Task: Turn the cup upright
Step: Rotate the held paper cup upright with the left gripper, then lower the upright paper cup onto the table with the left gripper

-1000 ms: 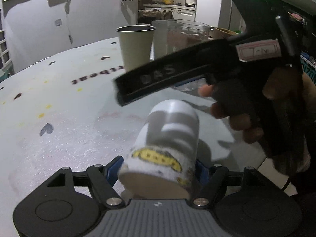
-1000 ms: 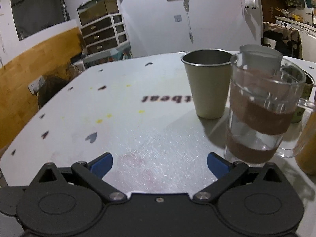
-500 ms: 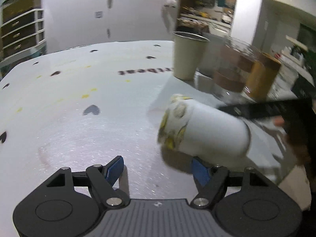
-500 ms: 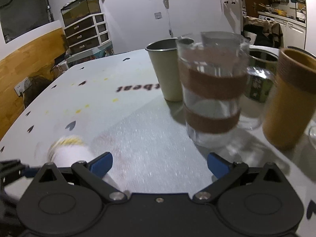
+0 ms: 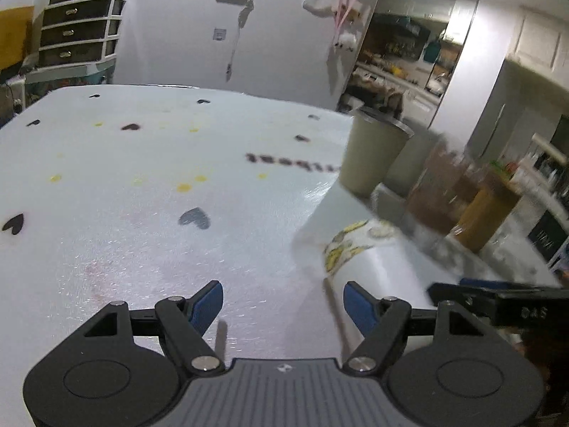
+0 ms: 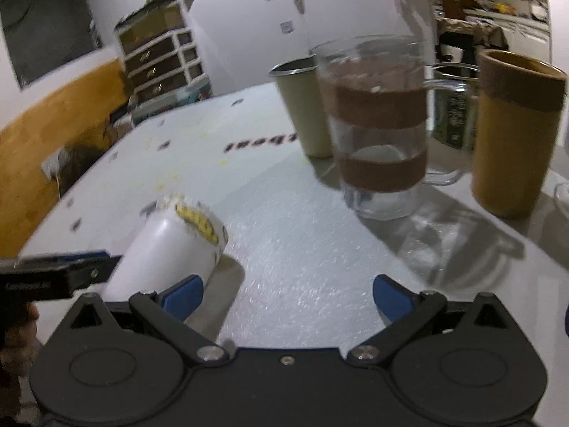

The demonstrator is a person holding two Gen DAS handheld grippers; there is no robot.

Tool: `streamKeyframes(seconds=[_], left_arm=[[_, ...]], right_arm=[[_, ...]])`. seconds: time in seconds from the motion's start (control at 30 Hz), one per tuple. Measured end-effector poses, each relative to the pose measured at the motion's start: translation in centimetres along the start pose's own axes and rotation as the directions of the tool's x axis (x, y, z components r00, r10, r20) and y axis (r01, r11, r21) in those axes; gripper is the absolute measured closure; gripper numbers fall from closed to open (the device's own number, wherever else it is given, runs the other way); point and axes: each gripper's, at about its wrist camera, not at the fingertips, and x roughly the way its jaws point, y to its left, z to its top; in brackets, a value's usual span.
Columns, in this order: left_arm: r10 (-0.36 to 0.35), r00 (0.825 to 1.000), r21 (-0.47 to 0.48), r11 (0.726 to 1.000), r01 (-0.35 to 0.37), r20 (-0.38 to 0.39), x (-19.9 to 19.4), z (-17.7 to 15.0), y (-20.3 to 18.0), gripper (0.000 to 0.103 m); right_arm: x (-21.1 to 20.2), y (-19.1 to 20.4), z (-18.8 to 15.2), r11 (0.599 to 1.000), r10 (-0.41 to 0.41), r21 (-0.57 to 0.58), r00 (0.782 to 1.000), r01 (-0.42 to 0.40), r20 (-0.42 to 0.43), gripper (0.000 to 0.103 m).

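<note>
Left wrist view is showing the white cup (image 5: pixel 370 259) lying on its side on the worktop (image 5: pixel 142 213), just right of the left gripper (image 5: pixel 282 304) and outside its reach, the yellow-patterned rim band pointing toward the far end. The left jaws are standing spread with only bare surface between the blue pads, so nothing is being held there. A black finger of the other tool is showing at the right edge, just beside the cup's plain end.

From the right wrist view, the same cup (image 6: pixel 170 245) is lying at the near left, tilted so its patterned mouth is facing the far right, its body touching or just beside the left blue pad (image 6: pixel 183 293) of the right gripper (image 6: pixel 286 297). These jaws are also standing wide apart and gripping nothing. The left tool's finger is reaching in from the left against the cup's side, probably steadying it so it is not rolling away.

Well apart at the far right, a beige tumbler (image 6: pixel 306 110), a glass mug with brown bands (image 6: pixel 377 128) and a tan cup (image 6: pixel 512 131) are standing upright together, away from the working patch. The cup is not yet upright; a pinch across its wall looks like the next need.
</note>
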Motion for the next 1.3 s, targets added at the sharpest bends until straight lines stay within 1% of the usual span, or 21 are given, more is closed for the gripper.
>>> streamKeyframes(seconds=[0.07,0.13,0.17,0.2,0.27,0.3,0.37,0.43,0.47,0.5,0.53,0.57,0.63,0.7,0.77,0.87,0.97,1.03,1.13,1.2,1.3], left_arm=[[-0.073,0.997,-0.033,0.997,0.073,-0.022,-0.4,0.4,-0.4,0.029],[-0.148,0.988,-0.055,0.988,0.145,-0.052,-0.4,0.6,-1.1,0.03],[-0.164,0.985,-0.038,0.986,0.162,-0.059,-0.3,0.5,-1.8,0.031],[-0.164,0.985,-0.019,0.987,0.163,-0.063,-0.1,0.5,-2.3,0.032],[-0.193,0.979,-0.009,0.981,0.192,-0.069,0.4,0.4,-3.2,0.033],[-0.208,0.975,-0.011,0.978,0.208,-0.074,0.6,0.3,-3.5,0.035],[-0.231,0.969,-0.006,0.973,0.231,-0.082,1.1,0.2,-4.2,0.037],[-0.251,0.964,-0.007,0.968,0.251,-0.092,1.6,-0.1,-4.7,0.038],[-0.258,0.962,-0.008,0.966,0.258,-0.093,1.7,-0.2,-4.9,0.038],[-0.262,0.961,-0.007,0.965,0.262,-0.094,1.9,-0.2,-5.0,0.038],[-0.264,0.96,-0.004,0.964,0.265,-0.092,2.0,-0.1,-5.0,0.038],[-0.265,0.96,0.002,0.964,0.267,-0.09,2.0,-0.2,-5.1,0.039],[-0.267,0.96,0.02,0.963,0.269,-0.083,2.1,-0.4,-5.3,0.041],[-0.257,0.963,0.048,0.964,0.261,-0.075,2.2,-0.6,-5.6,0.042],[-0.235,0.971,0.102,0.966,0.239,-0.043,2.0,-1.0,-6.1,0.042],[-0.214,0.977,0.194,0.959,0.207,0.014,2.0,-2.1,-7.1,0.042],[-0.199,0.977,0.274,0.946,0.171,0.075,1.9,-3.3,-8.1,0.042],[-0.189,0.975,0.323,0.935,0.144,0.112,1.9,-4.1,-8.6,0.042],[-0.179,0.973,0.373,0.921,0.113,0.148,2.0,-5.0,-9.1,0.042],[-0.176,0.972,0.379,0.919,0.105,0.156,2.2,-5.3,-9.2,0.042],[-0.169,0.972,0.368,0.925,0.099,0.162,2.6,-5.2,-9.0,0.041]], right_arm=[[-0.3,-0.9,0.7,0.997,0.045,0.069,0.999,-0.045,0.01,0.001],[-0.4,-1.6,1.5,0.985,0.106,0.133,0.994,-0.107,0.009,0.003],[-0.2,-1.9,2.0,0.977,0.142,0.161,0.99,-0.141,0.001,0.004],[0.0,-2.0,2.4,0.967,0.181,0.186,0.983,-0.176,-0.009,0.008],[1.0,-1.8,3.4,0.945,0.258,0.219,0.965,-0.243,-0.04,0.011],[1.4,-1.6,3.7,0.94,0.275,0.225,0.96,-0.257,-0.056,0.011],[2.6,-1.1,4.3,0.937,0.29,0.232,0.952,-0.262,-0.097,0.015],[3.6,-0.8,4.6,0.932,0.301,0.248,0.945,-0.263,-0.128,0.024],[4.1,-0.8,4.8,0.928,0.31,0.259,0.94,-0.267,-0.143,0.026],[4.5,-0.6,4.7,0.927,0.312,0.267,0.938,-0.265,-0.153,0.033],[4.7,-0.6,4.6,0.928,0.309,0.268,0.937,-0.26,-0.16,0.036],[4.7,-0.5,4.6,0.927,0.311,0.267,0.936,-0.262,-0.162,0.036],[4.0,-0.2,4.5,0.936,0.305,0.228,0.942,-0.27,-0.14,0.036],[2.6,0.8,4.5,0.952,0.282,0.147,0.955,-0.267,-0.088,0.036],[0.8,1.8,4.4,0.964,0.262,0.053,0.965,-0.26,-0.031,0.037],[-1.3,3.4,4.0,0.972,0.225,-0.078,0.974,-0.222,0.032,0.037],[-3.0,4.6,3.4,0.97,0.184,-0.173,0.98,-0.17,0.071,0.037],[-3.8,5.1,3.1,0.965,0.164,-0.218,0.983,-0.142,0.085,0.038],[-4.7,5.8,2.4,0.954,0.136,-0.279,0.986,-0.106,0.091,0.038],[-5.3,6.1,1.9,0.946,0.129,-0.309,0.988,-0.097,0.084,0.038],[-5.4,6.5,1.5,0.933,0.116,-0.35,0.99,-0.081,0.079,0.038]])
